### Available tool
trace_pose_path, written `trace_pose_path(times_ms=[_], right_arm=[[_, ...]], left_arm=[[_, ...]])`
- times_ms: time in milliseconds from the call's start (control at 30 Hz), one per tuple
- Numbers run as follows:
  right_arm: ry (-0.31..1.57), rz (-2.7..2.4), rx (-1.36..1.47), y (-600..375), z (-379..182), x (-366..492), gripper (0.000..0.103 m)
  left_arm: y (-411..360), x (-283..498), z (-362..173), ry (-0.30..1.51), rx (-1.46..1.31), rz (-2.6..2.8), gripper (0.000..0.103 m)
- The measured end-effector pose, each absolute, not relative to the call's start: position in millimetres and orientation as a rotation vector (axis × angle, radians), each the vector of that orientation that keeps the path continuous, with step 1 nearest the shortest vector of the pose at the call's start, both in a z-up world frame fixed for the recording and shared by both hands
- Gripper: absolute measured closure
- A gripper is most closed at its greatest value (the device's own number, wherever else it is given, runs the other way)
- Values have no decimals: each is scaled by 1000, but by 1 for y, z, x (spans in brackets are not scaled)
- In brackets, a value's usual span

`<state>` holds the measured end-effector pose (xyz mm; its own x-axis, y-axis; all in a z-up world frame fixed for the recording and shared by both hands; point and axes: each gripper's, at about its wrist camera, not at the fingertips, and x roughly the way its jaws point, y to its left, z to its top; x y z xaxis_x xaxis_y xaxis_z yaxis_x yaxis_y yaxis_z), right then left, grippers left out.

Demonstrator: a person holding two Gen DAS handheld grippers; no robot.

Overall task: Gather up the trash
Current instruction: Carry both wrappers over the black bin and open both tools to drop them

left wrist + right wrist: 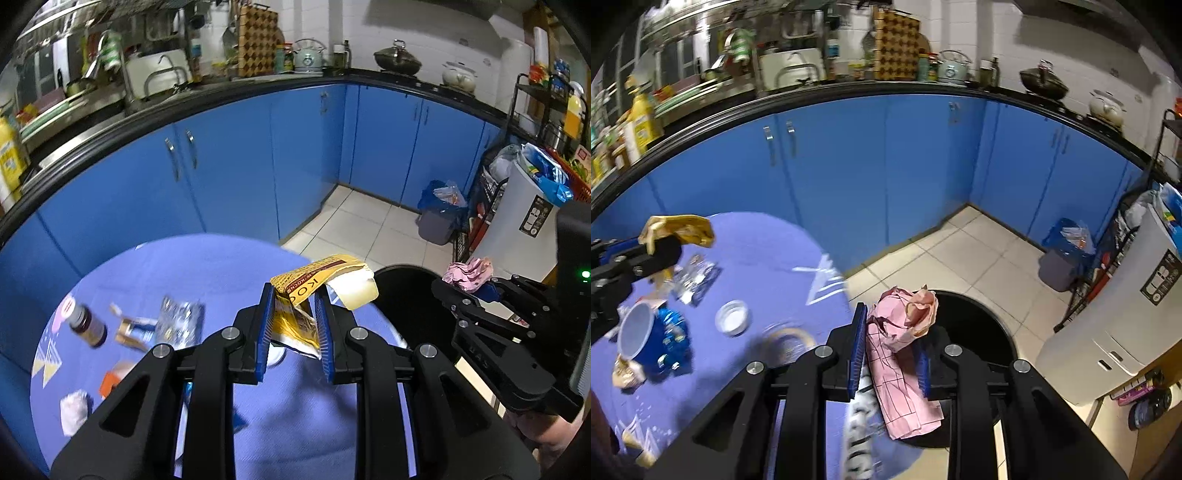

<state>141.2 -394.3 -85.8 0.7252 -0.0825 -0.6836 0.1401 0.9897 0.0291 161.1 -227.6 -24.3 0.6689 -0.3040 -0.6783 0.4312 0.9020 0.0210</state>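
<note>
blurred table litter (122,328), bin (979,321) half hidden

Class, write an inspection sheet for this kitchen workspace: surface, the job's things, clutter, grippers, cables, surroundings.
Surface: round table under a lilac cloth.
Job's things: torn yellow paper packet; crumpled pink checked paper; round black bin beside the table.
Clutter: brown glass bottle lying down, clear foil wrapper, blue cup, white lid.
Grippers: left gripper shut on the packet; right gripper shut on the pink paper, at the bin's edge.
Cables: nothing seen.
Surroundings: blue cupboards, tiled floor, small grey bin with blue liner.
</note>
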Motion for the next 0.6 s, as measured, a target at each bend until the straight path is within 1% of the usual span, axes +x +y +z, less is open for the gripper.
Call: trace_pose_path(times_ms=[67, 100, 133, 167, 233, 400, 600], right_arm=[[758, -135, 89, -406, -88, 145, 79], [760, -141, 88, -409, -89, 147, 76], [764, -143, 85, -413, -91, 151, 67], [767, -146, 80, -415, -92, 153, 50], [745, -169, 70, -422, -93, 154, 37], [738, -188, 75, -434, -97, 152, 29], [715, -236, 53, -445, -96, 136, 28]], left_arm=[[-239, 166, -22, 724, 188, -423, 80], [-245, 168, -21, 723, 188, -425, 80], [-248, 169, -20, 722, 187, -427, 80], [-253, 171, -20, 723, 187, -430, 80], [-262, 175, -20, 725, 190, -434, 80], [-281, 178, -21, 730, 207, -449, 80], [-312, 177, -23, 735, 221, -501, 80]])
